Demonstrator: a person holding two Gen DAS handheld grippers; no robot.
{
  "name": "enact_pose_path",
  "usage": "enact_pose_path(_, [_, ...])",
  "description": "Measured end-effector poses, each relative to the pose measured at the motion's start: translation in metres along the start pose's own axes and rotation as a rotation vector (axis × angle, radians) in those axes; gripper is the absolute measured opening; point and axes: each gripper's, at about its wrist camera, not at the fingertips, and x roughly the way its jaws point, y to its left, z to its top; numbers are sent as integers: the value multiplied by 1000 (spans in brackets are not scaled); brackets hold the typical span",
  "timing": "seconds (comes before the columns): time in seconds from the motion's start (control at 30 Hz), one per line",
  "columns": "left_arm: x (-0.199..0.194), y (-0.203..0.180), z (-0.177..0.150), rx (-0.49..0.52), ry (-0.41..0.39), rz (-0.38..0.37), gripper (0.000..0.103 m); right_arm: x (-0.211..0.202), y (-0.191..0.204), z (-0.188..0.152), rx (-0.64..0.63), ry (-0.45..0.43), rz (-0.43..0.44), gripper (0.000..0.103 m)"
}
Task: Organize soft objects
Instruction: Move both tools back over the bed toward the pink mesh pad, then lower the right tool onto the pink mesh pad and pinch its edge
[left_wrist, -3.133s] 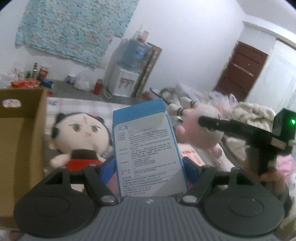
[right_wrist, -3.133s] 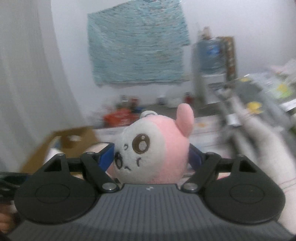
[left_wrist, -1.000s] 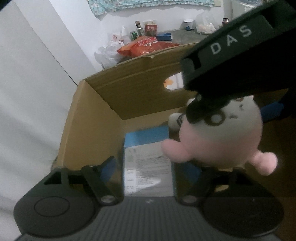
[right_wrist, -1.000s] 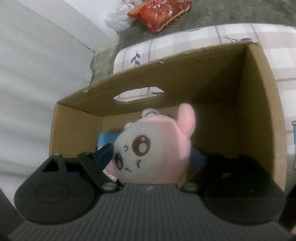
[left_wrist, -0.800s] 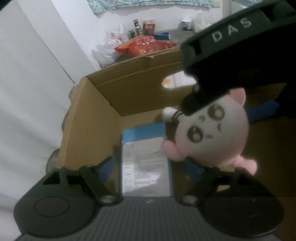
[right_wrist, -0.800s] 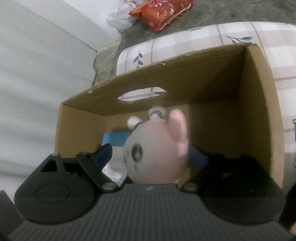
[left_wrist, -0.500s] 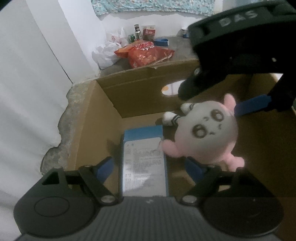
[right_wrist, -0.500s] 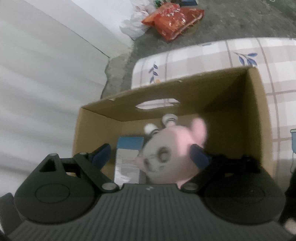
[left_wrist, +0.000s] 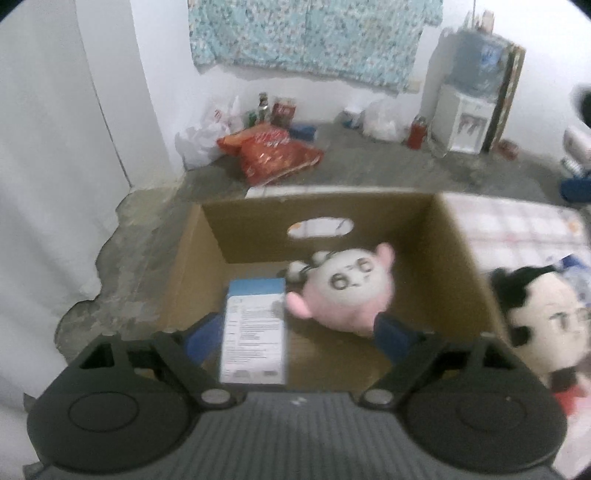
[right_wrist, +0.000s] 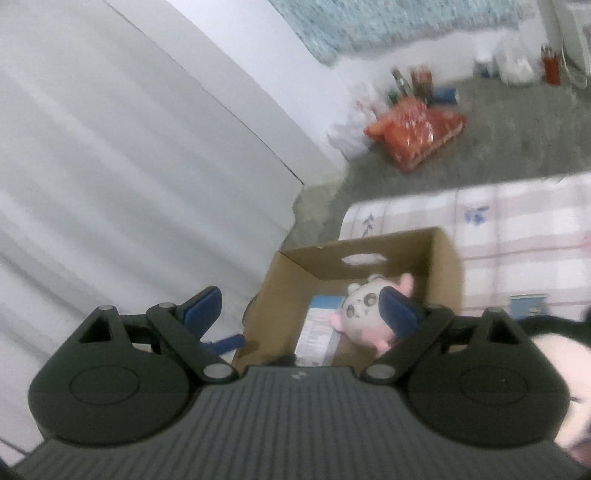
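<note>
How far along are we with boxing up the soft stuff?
Done: the pink plush and the blue-and-white carton lie inside the cardboard box. In hand: nothing; left gripper and right gripper are open. Left: the black-haired doll lies outside the box.

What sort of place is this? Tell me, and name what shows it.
Probably a room in a modest home: a water dispenser stands against the white wall, a patterned cloth hangs above snack bags on a bare concrete floor, and a checked bedsheet lies under the cardboard box.
</note>
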Motion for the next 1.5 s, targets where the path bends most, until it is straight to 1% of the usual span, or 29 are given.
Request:
enact_pose_path(0.1, [-28,-7,-5,-10,-48,-35,94,-67,-8,-16,-52,-58,-4,92])
enact_pose_path(0.2, [-56,-20,-11,5,-76,-71,94,-129,-22,-35,-90,-114,-38,92])
enact_pose_path(0.3, [-82,-35,-20,-8,-86,-137,94,-191,-44,-59,-91,-172,-79,93])
enact_pose_path(0.4, [-107,-55,-34,-28,-104,-230,94,-251,-72,-87,-62,-243,-130,93])
enact_pose_path(0.43, [-111,-61,-38,-25,-107,-251,95,-270,-81,-97,-53,-265,-148,94])
enact_pose_path(0.53, [-124,-94,-55,7,-120,-304,95,-310,-106,-129,-17,-302,-196,94])
enact_pose_path(0.63, [-130,-129,-74,51,-134,-365,97,-324,-129,-159,29,-308,-219,94])
enact_pose_path(0.7, [-133,-154,-86,81,-152,-403,97,-323,-141,-177,61,-306,-228,94])
enact_pose_path(0.8, [-128,-190,-105,141,-158,-438,97,-316,-166,-201,105,-286,-215,94])
enact_pose_path(0.9, [-116,-227,-123,195,-147,-452,97,-284,-179,-217,156,-240,-210,92])
enact_pose_path(0.93, [-114,-235,-128,209,-142,-456,97,-272,-185,-222,173,-222,-200,89])
enact_pose_path(0.97, [-108,-247,-133,234,-137,-459,97,-262,-191,-226,189,-205,-191,82])
enact_pose_path(1.0, [-102,-258,-138,255,-135,-454,97,-254,-198,-230,207,-191,-188,79])
enact_pose_path(1.07, [-90,-279,-146,307,-122,-435,95,-236,-212,-235,227,-163,-178,66])
enact_pose_path(1.1, [-82,-289,-149,333,-115,-424,94,-225,-218,-236,236,-144,-176,63])
enact_pose_path(1.13, [-73,-298,-153,358,-106,-407,89,-216,-222,-234,242,-125,-177,57])
enact_pose_path(1.17, [-66,-304,-157,384,-94,-392,83,-205,-228,-235,240,-105,-176,53])
enact_pose_path(1.2, [-58,-311,-158,403,-81,-383,77,-194,-233,-235,235,-88,-184,52])
enact_pose_path(1.23, [-53,-315,-161,413,-68,-379,68,-187,-236,-230,235,-72,-199,52])
enact_pose_path(1.27, [-45,-321,-163,427,-50,-377,62,-180,-240,-229,231,-59,-212,51])
enact_pose_path(1.4, [-23,-336,-167,455,-11,-357,62,-154,-256,-226,199,-37,-265,52])
enact_pose_path(1.5, [-8,-343,-168,482,2,-311,62,-145,-266,-222,193,-38,-274,53])
